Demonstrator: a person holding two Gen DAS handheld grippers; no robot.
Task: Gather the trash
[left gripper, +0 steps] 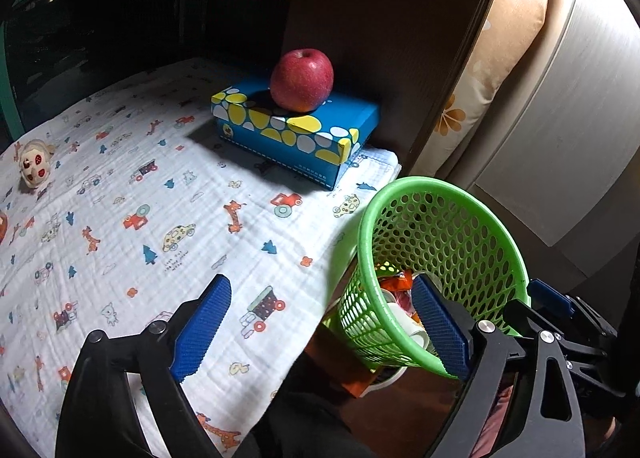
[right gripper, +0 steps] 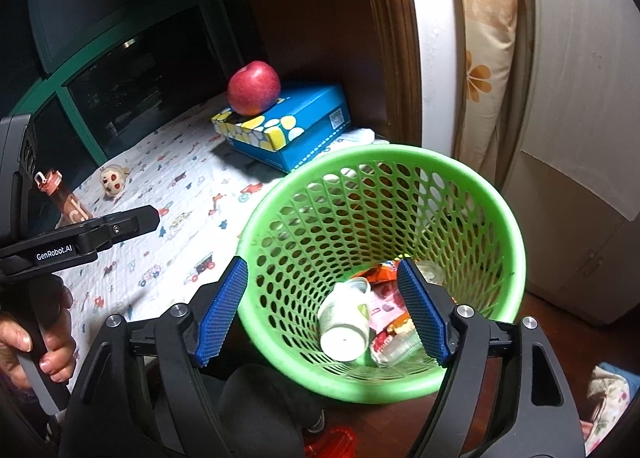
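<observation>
Bed with printed sheet (left gripper: 192, 217), blue tissue box (left gripper: 296, 133) near its corner, small plush toy (left gripper: 34, 163) well apart

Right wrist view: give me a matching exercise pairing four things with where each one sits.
Things:
1. apple
2. white cup
3. small doll
4. tissue box

Places:
A. lying inside the green basket
B. on the printed cloth, against the dark wooden panel
C. on top of the blue box
D. on the cloth near the window side

Pairs: 1-C, 2-A, 3-D, 4-B
</observation>
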